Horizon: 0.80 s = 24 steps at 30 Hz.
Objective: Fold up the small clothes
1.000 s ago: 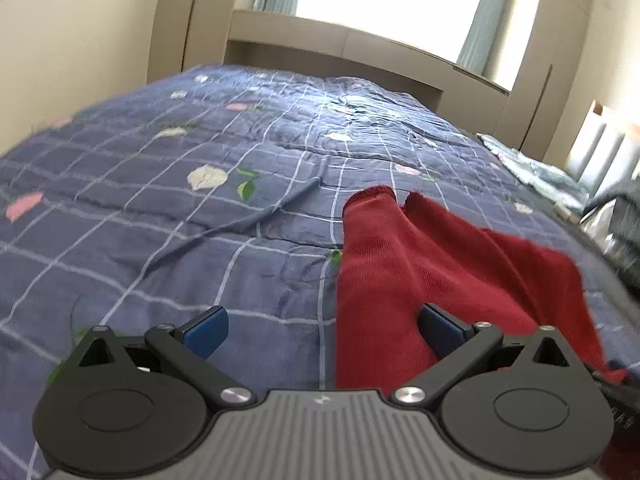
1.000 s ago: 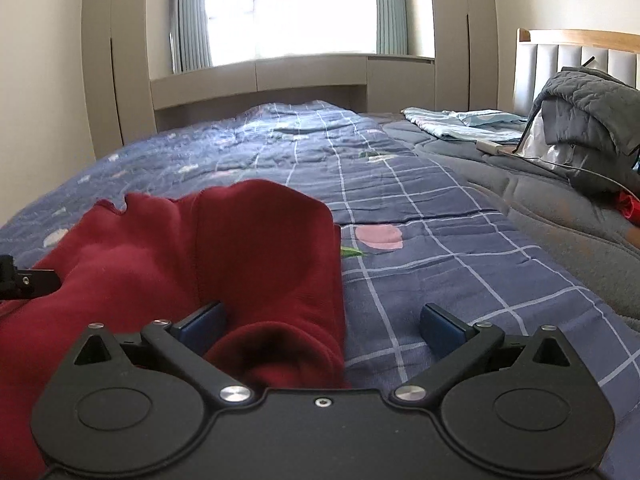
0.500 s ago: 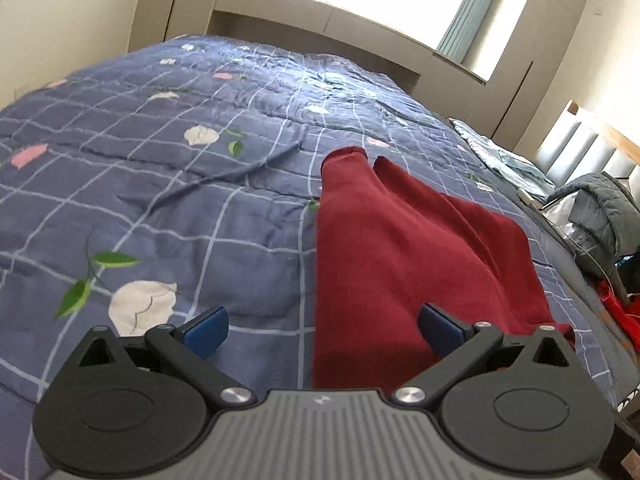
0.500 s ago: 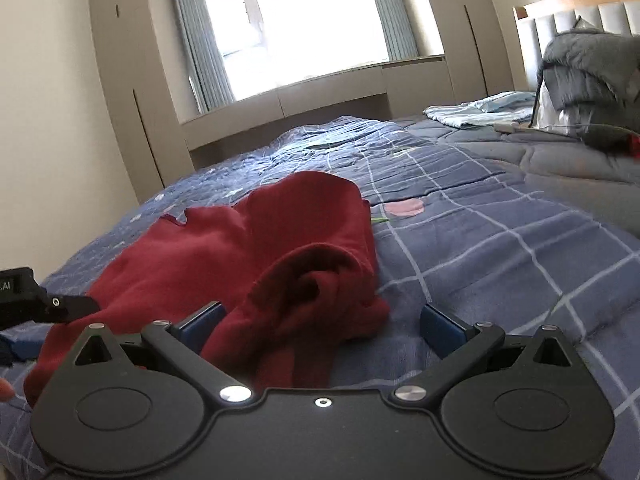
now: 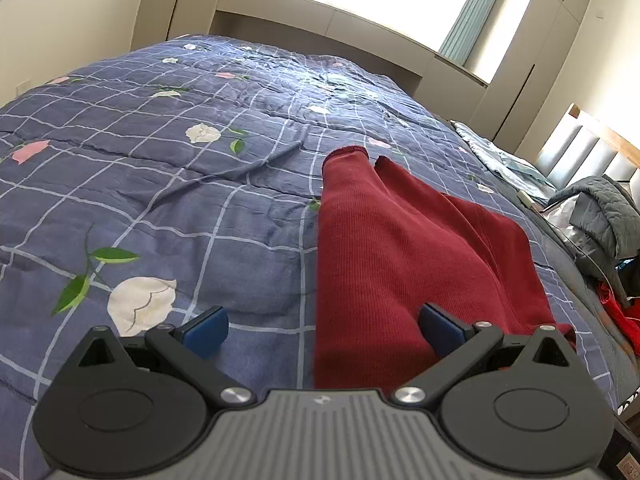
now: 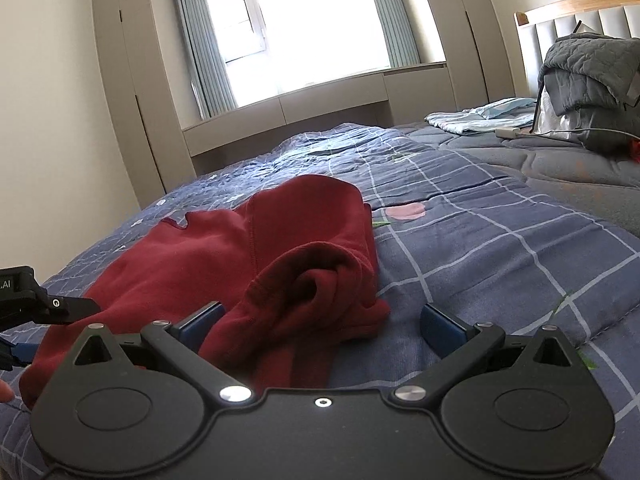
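A small dark red garment (image 5: 400,248) lies on the blue checked quilt (image 5: 180,184), folded lengthwise with two narrow ends pointing toward the window. In the right wrist view the same red garment (image 6: 248,264) shows a bunched, rolled end nearest the camera. My left gripper (image 5: 322,330) is open above the garment's near left edge, nothing between its blue pads. My right gripper (image 6: 322,326) is open too, straddling the bunched end without closing on it. The left gripper's body (image 6: 36,304) shows at the left edge of the right wrist view.
A grey padded coat (image 6: 588,76) and a light blue cloth (image 6: 480,118) lie by the headboard (image 6: 580,12) on the right. A white cable (image 6: 560,132) runs across the grey blanket. Wardrobes and a window stand beyond the bed. A fingertip (image 6: 5,392) shows at the lower left.
Both grippers have pulled back and risen away from the garment. The right gripper let its end of the garment drop, and that end now lies bunched on the quilt.
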Available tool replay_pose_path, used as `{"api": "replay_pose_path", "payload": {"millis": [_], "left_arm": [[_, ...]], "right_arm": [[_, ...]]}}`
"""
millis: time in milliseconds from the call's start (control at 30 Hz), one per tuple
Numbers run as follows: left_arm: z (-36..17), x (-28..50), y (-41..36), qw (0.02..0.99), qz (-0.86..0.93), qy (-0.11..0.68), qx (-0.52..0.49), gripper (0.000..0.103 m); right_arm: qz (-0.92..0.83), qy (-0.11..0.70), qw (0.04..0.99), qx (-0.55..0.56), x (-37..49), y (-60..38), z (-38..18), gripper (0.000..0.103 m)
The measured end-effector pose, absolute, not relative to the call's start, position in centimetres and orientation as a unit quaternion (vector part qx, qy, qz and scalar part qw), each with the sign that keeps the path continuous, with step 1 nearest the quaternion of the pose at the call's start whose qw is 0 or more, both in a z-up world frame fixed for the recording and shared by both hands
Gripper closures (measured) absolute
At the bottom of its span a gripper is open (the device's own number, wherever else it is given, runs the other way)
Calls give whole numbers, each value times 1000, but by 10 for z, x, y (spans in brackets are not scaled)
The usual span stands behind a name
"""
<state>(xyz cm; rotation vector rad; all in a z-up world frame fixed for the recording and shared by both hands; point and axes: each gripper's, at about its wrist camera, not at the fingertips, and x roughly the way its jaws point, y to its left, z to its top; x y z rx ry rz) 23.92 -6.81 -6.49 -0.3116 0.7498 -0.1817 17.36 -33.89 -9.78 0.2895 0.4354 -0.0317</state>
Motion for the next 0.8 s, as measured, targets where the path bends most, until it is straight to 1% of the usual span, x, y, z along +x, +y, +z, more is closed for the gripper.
{"api": "replay_pose_path", "payload": {"millis": [500,733,800], "left_arm": [[-62,238,-62,912,-96,365,-162,1],[-55,250,-34,897,-139,358,-216,0],[-55,260,-31,891,-146,366,-224,0]], "right_arm": [[-13,211,966,148,172,-340,-97,0],[-8,172,966,192,162,-358,-77,0],[-1,173,960,220,166,-370,-74,0]]}}
